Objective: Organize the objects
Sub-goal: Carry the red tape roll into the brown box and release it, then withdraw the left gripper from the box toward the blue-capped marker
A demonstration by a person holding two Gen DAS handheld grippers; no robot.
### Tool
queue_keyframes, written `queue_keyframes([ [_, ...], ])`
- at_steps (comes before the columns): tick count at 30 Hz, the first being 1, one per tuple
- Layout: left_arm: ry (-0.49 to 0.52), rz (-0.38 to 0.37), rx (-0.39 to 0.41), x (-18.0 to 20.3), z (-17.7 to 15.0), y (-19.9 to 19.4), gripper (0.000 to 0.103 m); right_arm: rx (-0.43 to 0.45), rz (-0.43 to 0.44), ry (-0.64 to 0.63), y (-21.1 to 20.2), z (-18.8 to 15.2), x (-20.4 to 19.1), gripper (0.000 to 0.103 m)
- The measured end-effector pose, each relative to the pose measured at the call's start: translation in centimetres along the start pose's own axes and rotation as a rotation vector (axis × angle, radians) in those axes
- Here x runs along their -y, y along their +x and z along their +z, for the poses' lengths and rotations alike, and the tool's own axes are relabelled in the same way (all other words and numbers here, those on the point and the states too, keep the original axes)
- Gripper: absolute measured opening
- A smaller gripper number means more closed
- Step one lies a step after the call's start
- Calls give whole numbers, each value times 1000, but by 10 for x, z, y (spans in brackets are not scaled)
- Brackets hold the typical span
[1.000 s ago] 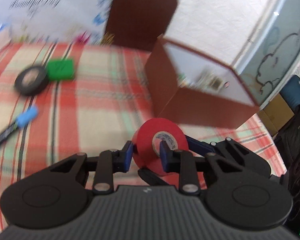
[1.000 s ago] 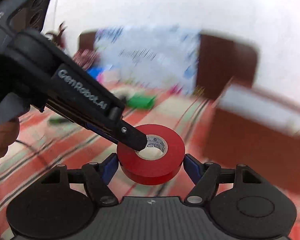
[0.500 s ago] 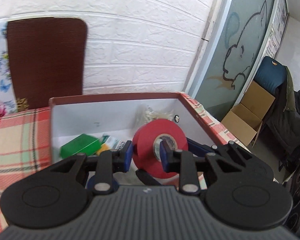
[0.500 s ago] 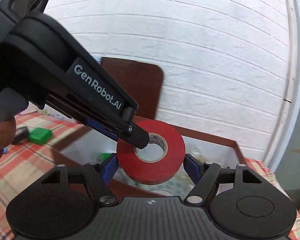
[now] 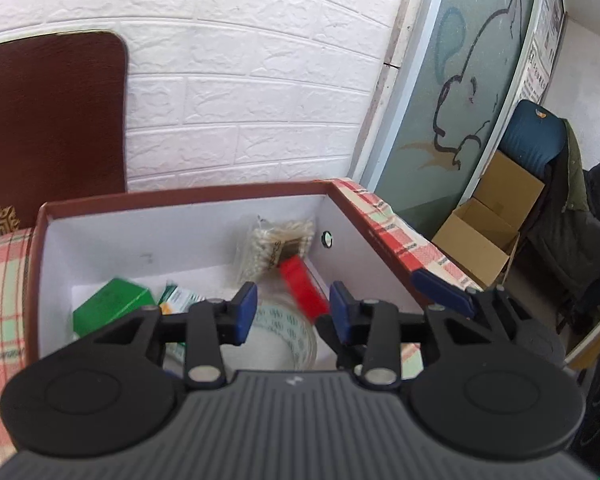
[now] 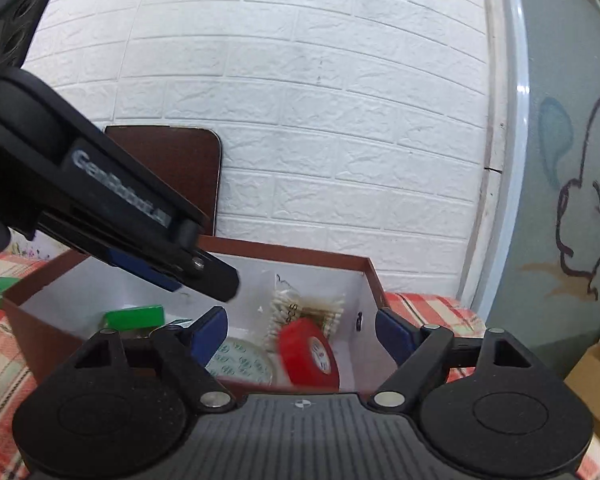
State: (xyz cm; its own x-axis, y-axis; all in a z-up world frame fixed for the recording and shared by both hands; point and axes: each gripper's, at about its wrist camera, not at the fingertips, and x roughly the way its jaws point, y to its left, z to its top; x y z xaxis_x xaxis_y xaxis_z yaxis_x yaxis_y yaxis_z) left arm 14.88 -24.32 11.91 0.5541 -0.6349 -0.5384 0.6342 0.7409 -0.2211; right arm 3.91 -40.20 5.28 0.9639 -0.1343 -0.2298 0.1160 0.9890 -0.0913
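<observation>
The red tape roll is blurred, inside the brown box, on edge near the right wall; in the left wrist view it is a red streak. My left gripper is open and empty above the box. My right gripper is open and empty, just behind the box's near wall. The left gripper's fingers reach over the box from the left in the right wrist view.
In the box lie a green box, a clear tape roll and a bag of cotton swabs. A brown chair back stands behind the plaid-covered table. A glass door and cardboard boxes are at the right.
Both grippers opened and let go of the red tape roll, which has dropped into the box. The views shifted little over the box.
</observation>
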Motion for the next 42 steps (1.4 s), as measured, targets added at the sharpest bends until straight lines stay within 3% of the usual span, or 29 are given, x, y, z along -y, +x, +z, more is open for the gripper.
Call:
queue_keyframes([
  [4,11,-11,41,1,-23,-37,47,-11,-25,104,-36,-14,-3,81],
  [8,32,-4,55,4,-58,-66,49,-82,-33,144,-63,-35,-13,81],
  [12,14,46,12,-3,-96,-84,50,-144,-17,141,-76,-50,-32,81],
  [16,-29,135,-65,-15,-120,-93,50,-131,-21,131,-102,-44,-48,81],
  [21,-55,176,-20,-19,-129,-124,53,-73,-25,91,-133,-29,-64,80],
  [30,-76,218,71,-23,-144,-170,56,-56,7,48,-159,-15,-83,85],
  [38,-61,259,197,-13,-157,-204,70,-18,-2,58,-182,-8,-88,91],
  [42,-83,298,260,-10,-162,-220,77,0,11,65,-190,-6,-89,100],
])
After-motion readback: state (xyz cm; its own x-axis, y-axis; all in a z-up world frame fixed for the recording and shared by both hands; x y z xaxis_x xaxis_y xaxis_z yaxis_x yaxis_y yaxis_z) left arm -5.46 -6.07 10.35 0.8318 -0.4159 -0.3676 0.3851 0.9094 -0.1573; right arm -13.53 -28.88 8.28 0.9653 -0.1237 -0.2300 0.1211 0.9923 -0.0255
